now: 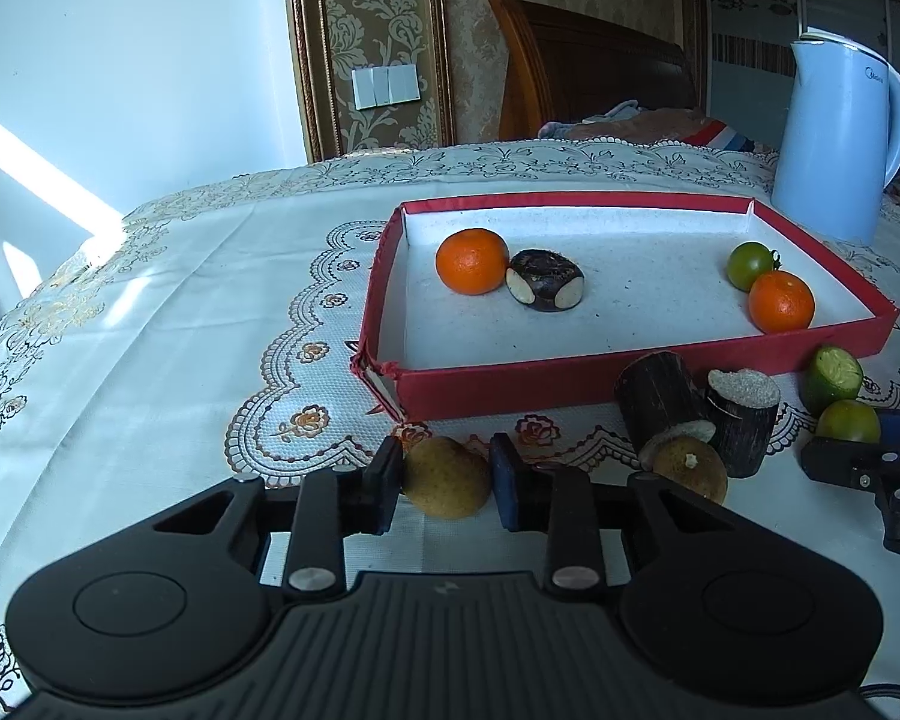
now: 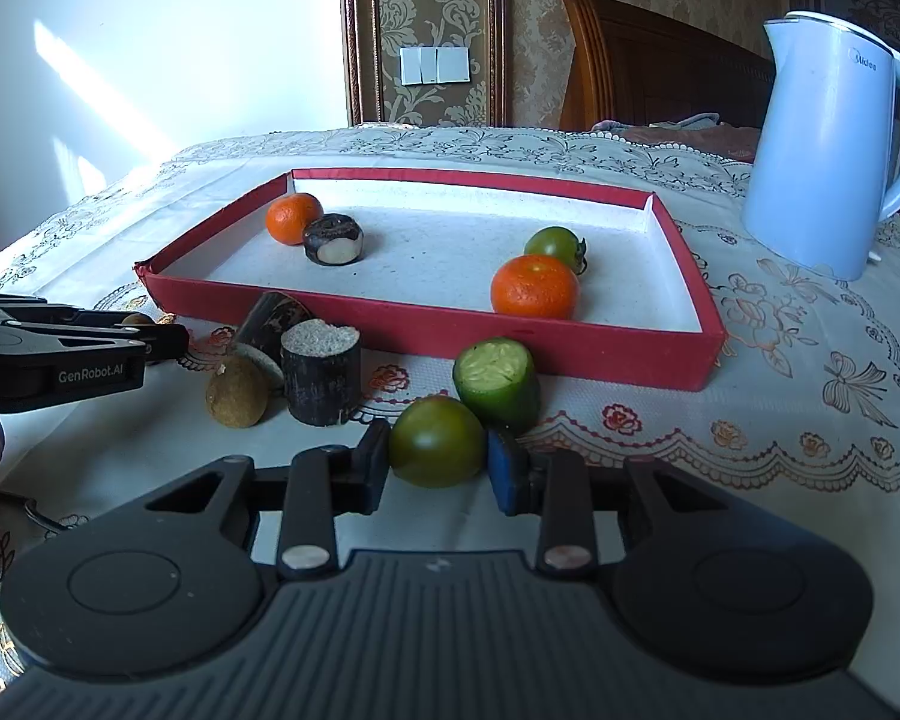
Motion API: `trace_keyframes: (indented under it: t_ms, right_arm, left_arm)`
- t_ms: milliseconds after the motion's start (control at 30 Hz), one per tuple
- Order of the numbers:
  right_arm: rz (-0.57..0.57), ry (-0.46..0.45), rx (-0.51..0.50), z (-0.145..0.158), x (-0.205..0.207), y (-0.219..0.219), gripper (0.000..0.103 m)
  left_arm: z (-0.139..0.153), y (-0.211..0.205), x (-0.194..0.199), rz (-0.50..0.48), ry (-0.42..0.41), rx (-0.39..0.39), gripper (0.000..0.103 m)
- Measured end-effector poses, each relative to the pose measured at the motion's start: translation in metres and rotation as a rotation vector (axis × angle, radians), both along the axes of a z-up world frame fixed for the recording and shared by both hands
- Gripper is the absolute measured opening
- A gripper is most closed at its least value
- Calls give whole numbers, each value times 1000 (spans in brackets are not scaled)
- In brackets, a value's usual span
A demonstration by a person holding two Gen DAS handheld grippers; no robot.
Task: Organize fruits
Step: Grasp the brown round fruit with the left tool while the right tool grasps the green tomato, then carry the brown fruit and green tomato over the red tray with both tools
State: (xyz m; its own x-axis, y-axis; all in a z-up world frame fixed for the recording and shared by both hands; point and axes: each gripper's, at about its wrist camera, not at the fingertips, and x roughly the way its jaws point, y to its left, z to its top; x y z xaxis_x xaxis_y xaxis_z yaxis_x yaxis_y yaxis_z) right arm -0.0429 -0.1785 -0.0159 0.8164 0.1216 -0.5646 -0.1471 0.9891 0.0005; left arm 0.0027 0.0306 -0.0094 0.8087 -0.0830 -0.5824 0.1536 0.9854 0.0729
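A red tray holds two oranges, a green tomato and a dark water chestnut. My left gripper is shut on a brown longan-like fruit on the cloth before the tray. My right gripper is shut on a green tomato, next to a cut cucumber piece. Two dark sugarcane pieces and another brown fruit lie between the grippers.
A pale blue kettle stands at the back right of the tray. The lace tablecloth covers the table, whose edge curves off at the left. A wooden headboard is behind.
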Motion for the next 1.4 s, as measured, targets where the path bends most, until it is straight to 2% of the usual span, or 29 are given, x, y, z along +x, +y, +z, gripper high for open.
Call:
trace_keyframes:
  t_ms: [600, 900, 1000, 1200, 1400]
  right_arm:
    - [-6, -28, 33, 3, -5, -5, 32]
    - [-6, -72, 19, 13, -14, -6, 32]
    - [-10, -102, 8, 25, -15, -9, 32]
    - [-49, -146, -20, 44, 5, -15, 32]
    - [-85, -155, -46, 49, 37, -18, 32]
  left_arm:
    - [6, 3, -8, -1, -52, -34, 30]
    - [15, 8, -8, -19, -44, -111, 30]
    - [21, 5, -7, -30, -43, -111, 30]
    - [32, -12, 6, -29, -47, -88, 30]
    - [39, -32, 36, -8, -46, -88, 30]
